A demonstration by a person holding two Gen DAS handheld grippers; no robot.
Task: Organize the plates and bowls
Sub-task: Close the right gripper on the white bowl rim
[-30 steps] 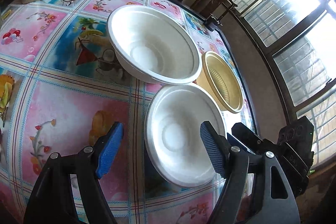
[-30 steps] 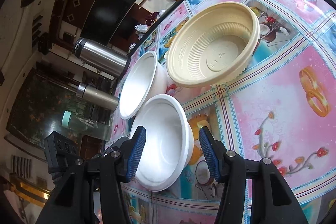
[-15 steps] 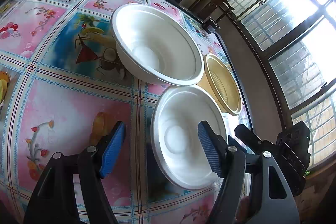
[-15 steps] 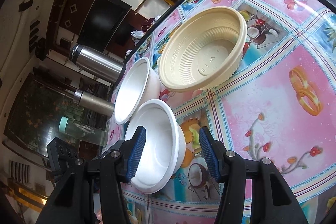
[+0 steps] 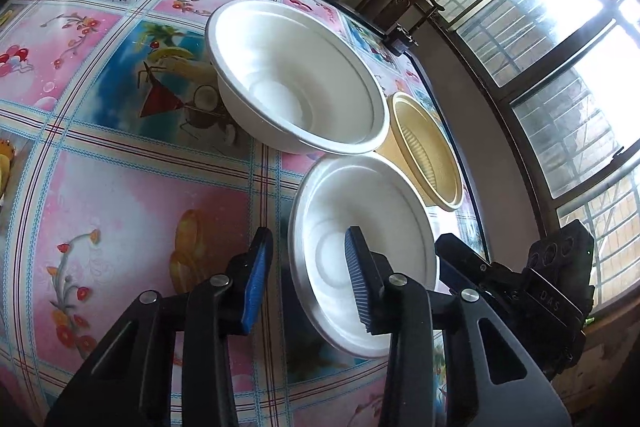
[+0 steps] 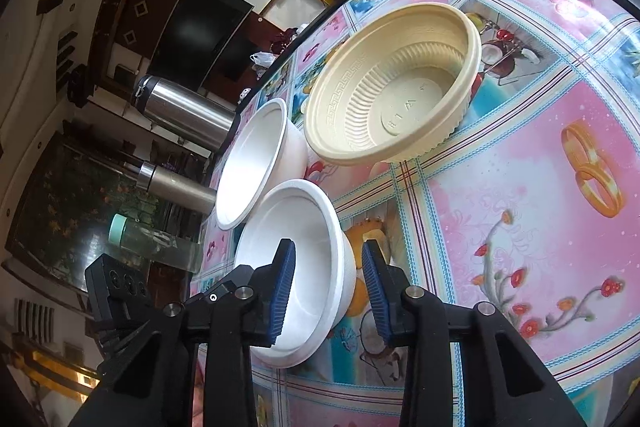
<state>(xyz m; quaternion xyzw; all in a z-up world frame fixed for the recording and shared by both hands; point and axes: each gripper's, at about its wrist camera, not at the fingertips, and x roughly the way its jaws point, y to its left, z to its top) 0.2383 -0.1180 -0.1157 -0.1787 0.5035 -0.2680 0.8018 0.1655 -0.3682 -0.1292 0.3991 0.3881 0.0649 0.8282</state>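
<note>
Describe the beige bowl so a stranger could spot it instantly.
On the floral tablecloth three bowls cluster together. The beige bowl sits nearest the window side, beside the larger white bowl. Only it is tan, with a ribbed inner wall; both others are plain white.

3 touching bowls [image 5: 298, 83]; open tablecloth [image 6: 520, 211] beside.

- The letters "DAS" stand in pale print on the black housing of the right gripper [image 5: 554, 301], seen at the lower right of the left wrist view; the print is small and slanted
- Raised letters sit in the round centre of the tan bowl [image 6: 394, 95], moulded in the same colour as the bowl; they seem to read "W I R" or the like, seen sideways, and cannot be made out for certain
- The flowered tablecloth [image 6: 520, 195] carries pictures only; no words on it can be read
</note>
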